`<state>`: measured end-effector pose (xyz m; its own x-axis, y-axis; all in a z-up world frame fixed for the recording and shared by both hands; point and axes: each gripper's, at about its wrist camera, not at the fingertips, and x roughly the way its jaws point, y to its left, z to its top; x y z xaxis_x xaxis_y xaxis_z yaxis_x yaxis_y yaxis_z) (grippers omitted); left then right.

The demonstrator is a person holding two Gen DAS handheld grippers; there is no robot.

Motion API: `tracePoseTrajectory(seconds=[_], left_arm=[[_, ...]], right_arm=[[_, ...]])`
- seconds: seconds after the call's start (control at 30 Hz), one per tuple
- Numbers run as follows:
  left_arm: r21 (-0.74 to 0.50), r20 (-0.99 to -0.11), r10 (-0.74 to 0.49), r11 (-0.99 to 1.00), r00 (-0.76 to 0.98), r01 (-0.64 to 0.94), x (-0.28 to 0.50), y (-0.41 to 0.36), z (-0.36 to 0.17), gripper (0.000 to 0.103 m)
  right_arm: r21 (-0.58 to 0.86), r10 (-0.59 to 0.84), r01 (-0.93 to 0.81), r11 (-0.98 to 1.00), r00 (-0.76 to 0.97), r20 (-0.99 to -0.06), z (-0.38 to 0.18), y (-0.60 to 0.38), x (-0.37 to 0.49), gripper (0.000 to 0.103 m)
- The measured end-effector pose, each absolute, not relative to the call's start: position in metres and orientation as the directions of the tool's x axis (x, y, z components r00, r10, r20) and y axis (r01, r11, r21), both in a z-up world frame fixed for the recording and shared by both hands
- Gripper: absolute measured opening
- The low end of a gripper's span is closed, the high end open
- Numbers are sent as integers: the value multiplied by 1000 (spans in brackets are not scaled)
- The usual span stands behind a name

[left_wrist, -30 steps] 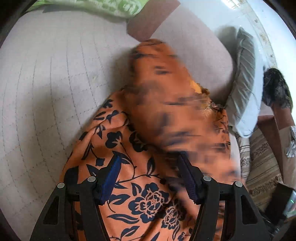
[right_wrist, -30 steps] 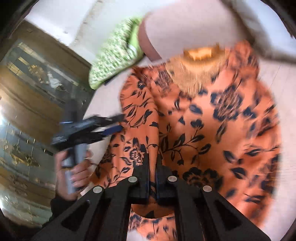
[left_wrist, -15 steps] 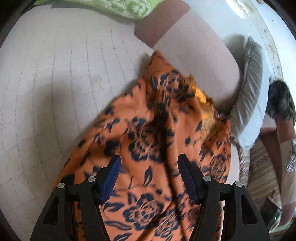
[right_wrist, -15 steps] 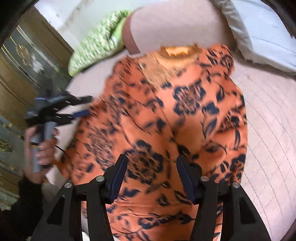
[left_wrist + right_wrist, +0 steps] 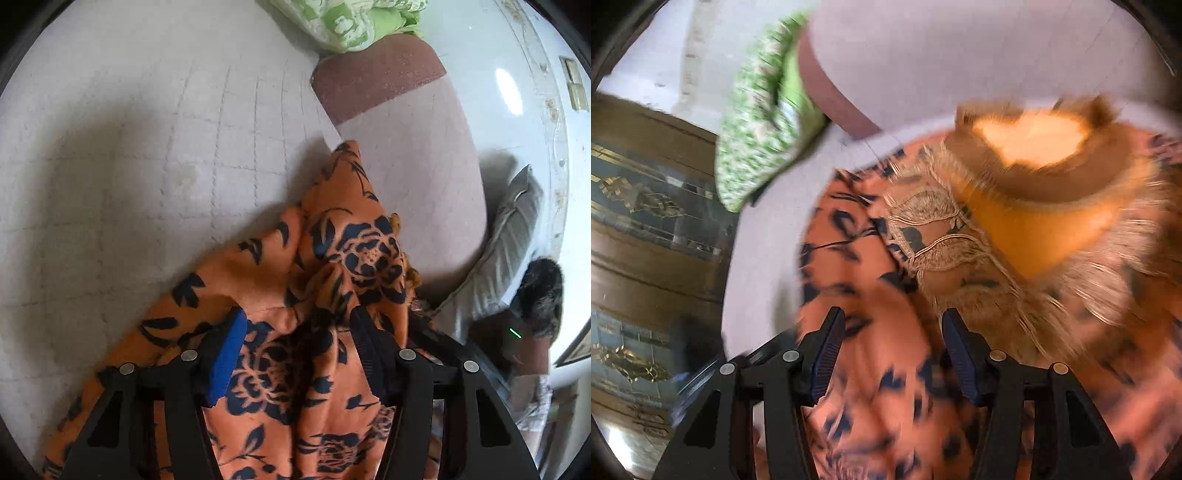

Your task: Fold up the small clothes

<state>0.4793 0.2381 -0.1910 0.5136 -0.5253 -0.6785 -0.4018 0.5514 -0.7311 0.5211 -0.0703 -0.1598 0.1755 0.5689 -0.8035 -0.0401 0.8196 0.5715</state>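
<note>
Cabinet (image 5: 646, 236): dark wood with glazed panels and gilt ornament, at the far left of the right wrist view.
Bed (image 5: 122, 177): pale quilted cover, stitched in a square grid; soft and slightly soiled near the middle.
Green pillow (image 5: 351, 22): green-and-white print, puffy, at the head of the bed; also seen blurred in the right wrist view (image 5: 757, 129).
Headboard pad (image 5: 376, 77): rounded, brown rough-textured end with a pale smooth face.
Garment (image 5: 295, 295): orange thin cloth with a dark blue floral print, lying crumpled on the bed against the headboard pad, one corner peaked upward. In the right wrist view (image 5: 960, 295) its neck opening shows, edged with beige embroidery and fringe; much of this view is motion-blurred.
Left gripper (image 5: 295, 347): black frame, blue ribbed pads; fingers spread wide apart, holding nothing, poised low over the rumpled cloth, which fills the gap between them.
Right gripper (image 5: 892, 354): same build; fingers parted and released, angled down over the cloth just short of the neckline.
Grey pillow (image 5: 513, 236): striped, flat, leaning at the right side of the bed.
Dark furry object (image 5: 539, 291): beyond the grey pillow; identity cannot be told.
</note>
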Motion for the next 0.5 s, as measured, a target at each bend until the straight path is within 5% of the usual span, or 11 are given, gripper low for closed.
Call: tracePoseTrajectory(seconds=[0.1, 0.33, 0.5], left_arm=[[-766, -639, -615, 449, 463, -461, 466, 230, -210, 58], [-829, -539, -649, 295, 537, -475, 476, 244, -227, 58], [-823, -561, -605, 334, 565, -460, 493, 258, -224, 57]], right_arm=[[587, 584, -31, 809, 147, -798, -179, -56, 526, 26], [524, 528, -72, 848, 189, -828, -167, -50, 516, 9], [495, 505, -107, 863, 223, -833, -152, -60, 501, 3]])
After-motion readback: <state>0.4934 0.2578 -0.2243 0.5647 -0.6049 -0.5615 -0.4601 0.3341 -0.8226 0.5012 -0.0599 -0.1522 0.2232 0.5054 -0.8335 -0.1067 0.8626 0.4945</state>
